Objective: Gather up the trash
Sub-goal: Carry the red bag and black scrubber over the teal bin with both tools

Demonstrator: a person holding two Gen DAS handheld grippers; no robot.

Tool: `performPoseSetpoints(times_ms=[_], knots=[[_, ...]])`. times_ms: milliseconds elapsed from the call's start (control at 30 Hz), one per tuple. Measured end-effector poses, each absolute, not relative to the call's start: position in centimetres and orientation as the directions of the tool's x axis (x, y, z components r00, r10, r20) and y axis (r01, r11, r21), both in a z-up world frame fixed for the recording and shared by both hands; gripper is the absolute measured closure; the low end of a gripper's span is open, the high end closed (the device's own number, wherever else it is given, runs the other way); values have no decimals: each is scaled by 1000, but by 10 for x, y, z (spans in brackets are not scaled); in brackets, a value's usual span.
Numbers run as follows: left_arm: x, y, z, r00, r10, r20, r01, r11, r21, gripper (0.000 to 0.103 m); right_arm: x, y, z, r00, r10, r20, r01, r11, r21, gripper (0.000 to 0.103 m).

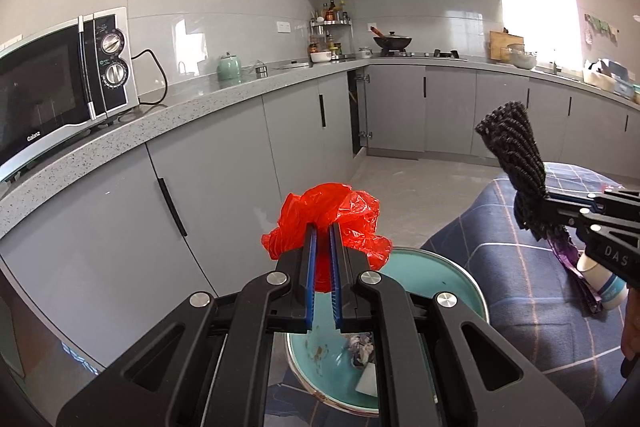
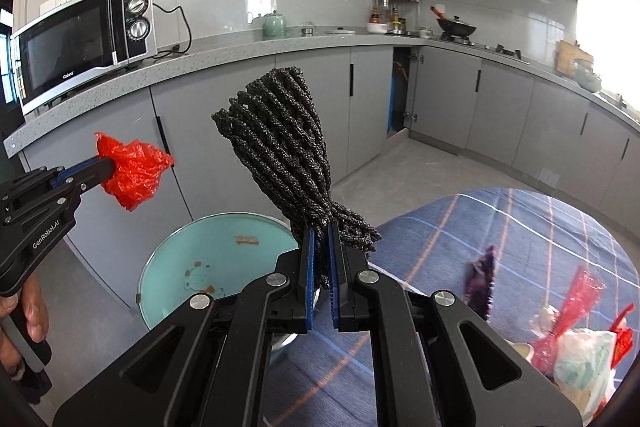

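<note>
Both pairs of jaws are clamped on trash above the round teal-lined bin (image 2: 208, 259): the left gripper (image 1: 323, 227) pinches a crumpled red plastic bag (image 1: 332, 211), the right gripper (image 2: 322, 227) a bundle of black knitted mesh (image 2: 280, 139), apparently poised for dropping. Beside the bin, on a blue plaid-covered surface (image 2: 520, 227), wait a purple wrapper (image 2: 482, 279) and bagged scraps (image 2: 580, 351). Beyond the bin, grey cabinets (image 2: 248, 115) carry a microwave (image 2: 84, 39).
</note>
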State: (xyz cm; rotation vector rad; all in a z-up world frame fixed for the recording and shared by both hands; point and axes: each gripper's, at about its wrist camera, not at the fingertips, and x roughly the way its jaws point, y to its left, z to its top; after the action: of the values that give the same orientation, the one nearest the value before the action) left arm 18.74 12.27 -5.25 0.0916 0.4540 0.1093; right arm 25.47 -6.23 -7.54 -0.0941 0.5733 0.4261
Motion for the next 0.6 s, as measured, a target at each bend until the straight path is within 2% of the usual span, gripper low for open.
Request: performPoseSetpoints(times_ms=[600], knots=[[193, 133, -55, 887, 132, -442, -97, 990, 101, 95, 266, -33, -90, 717, 387, -580, -464, 886, 17, 96]])
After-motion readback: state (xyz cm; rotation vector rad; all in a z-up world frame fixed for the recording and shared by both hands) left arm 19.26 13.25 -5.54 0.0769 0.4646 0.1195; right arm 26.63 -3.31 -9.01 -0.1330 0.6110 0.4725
